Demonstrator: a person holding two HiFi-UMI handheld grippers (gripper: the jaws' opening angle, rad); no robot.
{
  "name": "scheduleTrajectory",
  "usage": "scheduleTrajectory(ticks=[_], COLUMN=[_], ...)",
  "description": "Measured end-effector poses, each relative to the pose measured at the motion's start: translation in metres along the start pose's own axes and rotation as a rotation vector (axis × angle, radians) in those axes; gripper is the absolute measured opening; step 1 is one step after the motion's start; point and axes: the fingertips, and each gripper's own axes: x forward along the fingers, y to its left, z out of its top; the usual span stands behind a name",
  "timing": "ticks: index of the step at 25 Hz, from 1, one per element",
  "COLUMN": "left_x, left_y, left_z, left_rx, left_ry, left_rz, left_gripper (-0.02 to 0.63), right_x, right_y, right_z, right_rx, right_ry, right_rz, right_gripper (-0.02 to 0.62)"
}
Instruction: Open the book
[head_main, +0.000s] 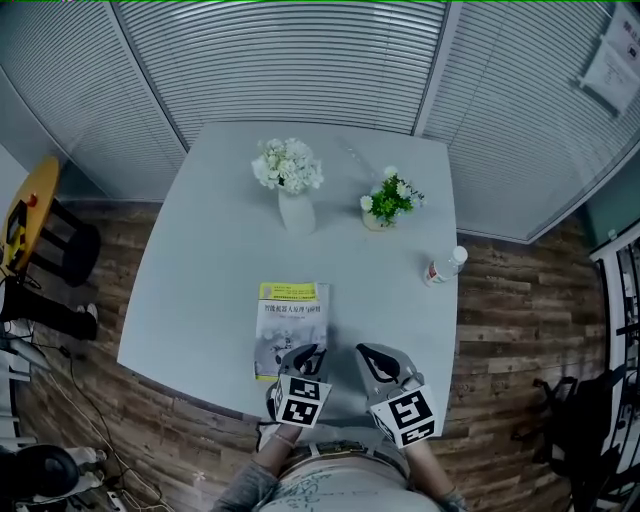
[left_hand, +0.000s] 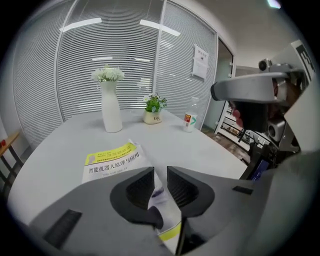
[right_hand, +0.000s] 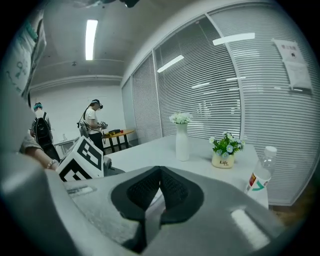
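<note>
Grey table (head_main: 200, 250) bears book (head_main: 291, 325), near edge hidden under released left claw (left_hand: 160, 175); right claw (right_hand: 160, 172) clenched.

place: office | cues: blind-covered glass partitions (head_main: 300, 60), grey meeting table (head_main: 220, 250), posted notice (head_main: 612, 55)

1. A grey table (head_main: 200, 260) stands on a wooden floor (head_main: 520, 330), with blinds (head_main: 280, 50) behind its far side.
2. 1 white vase (head_main: 296, 212) of white flowers stands far on it, left of a small potted plant (head_main: 385, 203).
3. 1 bottle (head_main: 444, 267) stands near the right edge.
4. Far left, 2 persons (right_hand: 92, 125) stand near a yellow round table (head_main: 30, 210).
</note>
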Motion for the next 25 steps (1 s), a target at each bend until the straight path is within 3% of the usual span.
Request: scheduleTrajectory(ticks=[5,11,14,25], left_x=[0.014,0.035,0.04,0.043], left_y=[-0.002,0.003,0.003,0.01], left_z=[-0.008,-0.029,-0.035,-0.044], left_rx=[-0.007,0.1,0.096,0.157], left_ry=[0.022,0.117,0.147,0.175], left_rz=[0.001,0.053,0.051,0.057], left_gripper=[0.114,0.201,0.25,0.253], right_x=[-0.004,-0.005,-0.007,-0.009], right_y=[-0.006,-0.014,-0.016,-0.012], right_z=[-0.001,-0.007,-0.009,-0.013], right_rx=[0.014,0.019,0.013,0.02], right_ry=[-0.003,0.013,0.023,0.031], right_rz=[-0.005,-0.007,-0.015,-0.032], right_gripper=[0.002,0.002,0.002,0.002])
